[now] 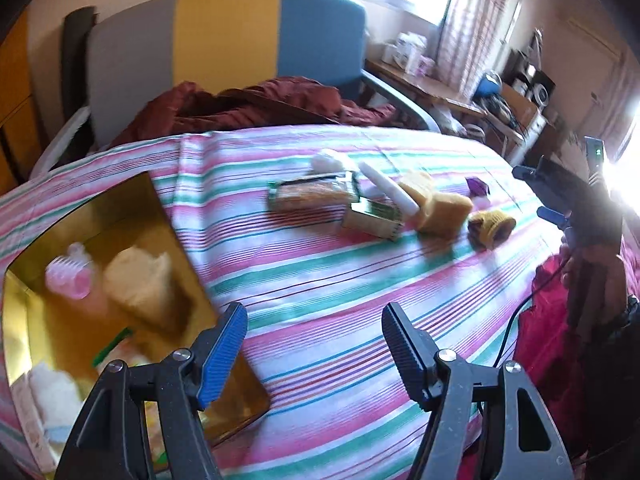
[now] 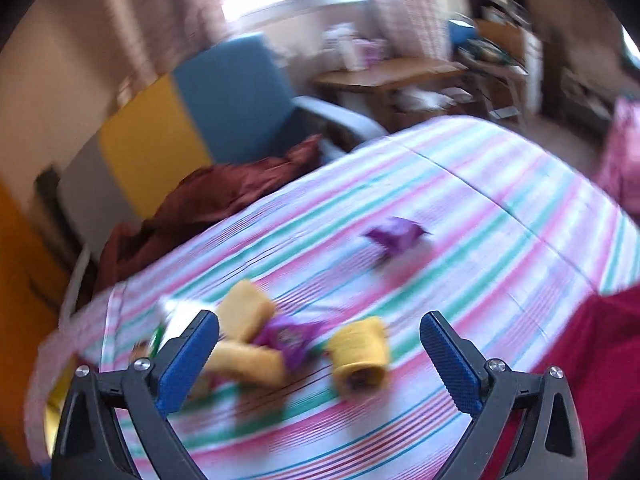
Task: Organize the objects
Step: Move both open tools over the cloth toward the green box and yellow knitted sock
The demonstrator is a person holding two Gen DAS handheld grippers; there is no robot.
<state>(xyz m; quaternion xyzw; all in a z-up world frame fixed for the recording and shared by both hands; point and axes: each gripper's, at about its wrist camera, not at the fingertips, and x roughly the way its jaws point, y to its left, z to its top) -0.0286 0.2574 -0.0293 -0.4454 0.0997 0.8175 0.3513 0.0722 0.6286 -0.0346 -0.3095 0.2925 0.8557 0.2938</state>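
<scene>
- Snacks and small packs are spread out on the striped sheet.
- A gold box is seen at the left, with some things inside.
- The left gripper is held apart, nothing in it.
- The right gripper is spread wide and empty above a yellow roll.

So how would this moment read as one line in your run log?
left gripper: open, empty | right gripper: open, empty | gold box: partly filled | snacks: loose on striped cloth
</scene>
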